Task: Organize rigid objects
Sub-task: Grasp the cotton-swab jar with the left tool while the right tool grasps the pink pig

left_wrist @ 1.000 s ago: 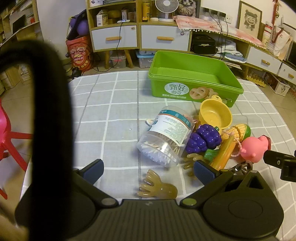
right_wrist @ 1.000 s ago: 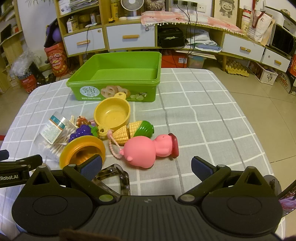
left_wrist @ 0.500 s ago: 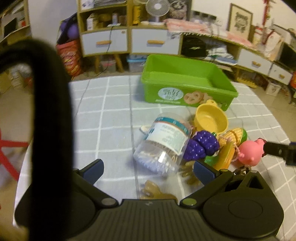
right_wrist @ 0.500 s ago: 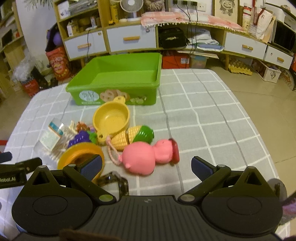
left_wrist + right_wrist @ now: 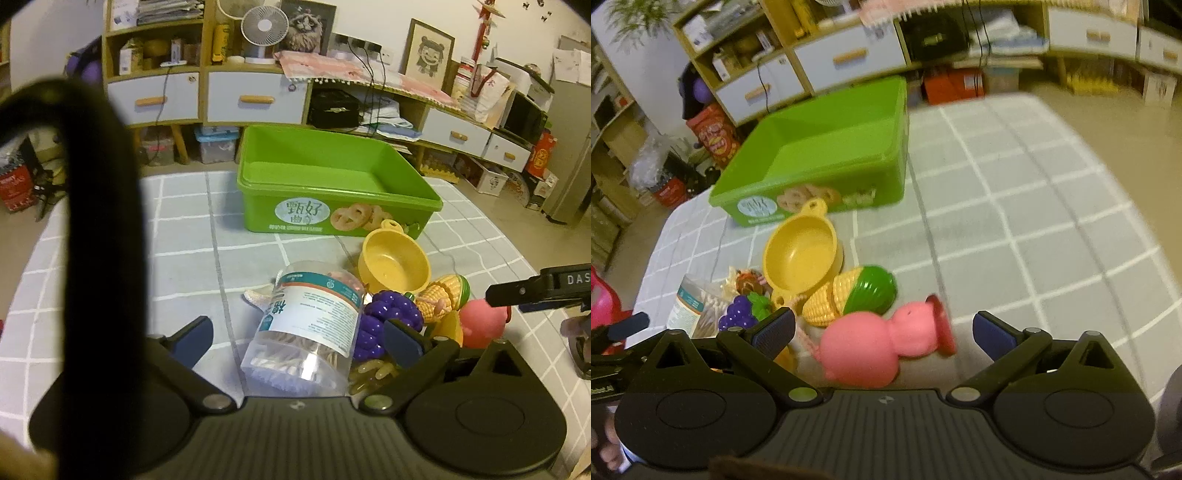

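Note:
An empty green bin (image 5: 332, 192) stands at the back of the checked table; it also shows in the right wrist view (image 5: 827, 155). In front of it lie a clear cotton-swab jar (image 5: 306, 328), purple toy grapes (image 5: 388, 317), a yellow bowl (image 5: 393, 264), a toy corn (image 5: 853, 295) and a pink pig toy (image 5: 879, 347). My left gripper (image 5: 295, 341) is open, its fingers on either side of the jar. My right gripper (image 5: 882, 328) is open, its fingers on either side of the pig.
A thick black cable (image 5: 99, 221) hangs across the left of the left wrist view. Shelves and drawers (image 5: 240, 96) stand behind the table. The table's right edge (image 5: 1108, 173) drops to bare floor. A pink chair (image 5: 602, 306) is at the left.
Both grippers have moved forward and down. The jar now lies between my left fingers and the pig between my right fingers. The right view has tilted.

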### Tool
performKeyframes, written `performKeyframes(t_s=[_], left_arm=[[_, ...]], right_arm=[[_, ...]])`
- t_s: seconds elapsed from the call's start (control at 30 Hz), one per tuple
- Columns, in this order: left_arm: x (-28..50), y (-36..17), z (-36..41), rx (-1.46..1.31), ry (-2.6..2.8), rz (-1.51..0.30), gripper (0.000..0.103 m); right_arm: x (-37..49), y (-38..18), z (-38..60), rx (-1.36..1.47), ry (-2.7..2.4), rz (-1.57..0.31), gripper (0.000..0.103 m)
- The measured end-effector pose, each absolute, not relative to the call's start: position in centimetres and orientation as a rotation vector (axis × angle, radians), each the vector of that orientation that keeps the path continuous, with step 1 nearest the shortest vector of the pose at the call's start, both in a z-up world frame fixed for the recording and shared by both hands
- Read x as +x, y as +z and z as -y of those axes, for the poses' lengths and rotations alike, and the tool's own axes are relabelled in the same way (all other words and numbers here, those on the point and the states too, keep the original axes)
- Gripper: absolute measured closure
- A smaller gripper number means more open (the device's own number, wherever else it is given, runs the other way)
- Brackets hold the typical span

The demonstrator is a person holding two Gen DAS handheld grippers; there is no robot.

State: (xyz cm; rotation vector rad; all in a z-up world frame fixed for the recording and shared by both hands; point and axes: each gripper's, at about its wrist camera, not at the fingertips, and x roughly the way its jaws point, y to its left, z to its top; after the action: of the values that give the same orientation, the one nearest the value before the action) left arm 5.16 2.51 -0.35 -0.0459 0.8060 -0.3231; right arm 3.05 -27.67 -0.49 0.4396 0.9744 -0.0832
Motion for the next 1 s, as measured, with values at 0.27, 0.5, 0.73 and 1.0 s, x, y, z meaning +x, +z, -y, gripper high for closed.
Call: performKeyframes(t_s=[0.27, 0.5, 0.73, 1.0], left_arm=[[6.0, -1.9, -1.9, -0.025, -0.366, -0.830, 0.039], [6.2, -2.5, -1.3, 0.011, -0.355, -0.838, 0.048], [6.2, -2.5, -1.5, -0.014, -0.348, -0.838, 0.049], [6.1, -2.0, -1.9, -0.050, -0.348, -0.839, 0.049]], right_arm=[[4.2, -1.9, 26.7, 0.378, -0.092, -1.028, 0.002], [4.5, -3.0, 25.8, 0.327, -0.073, -1.048, 0.003], [4.5, -2.9, 25.5, 0.326, -0.063, -1.035, 0.012], [4.2, -2.3, 26.0, 0.399, -0.047, -1.029, 0.013]])
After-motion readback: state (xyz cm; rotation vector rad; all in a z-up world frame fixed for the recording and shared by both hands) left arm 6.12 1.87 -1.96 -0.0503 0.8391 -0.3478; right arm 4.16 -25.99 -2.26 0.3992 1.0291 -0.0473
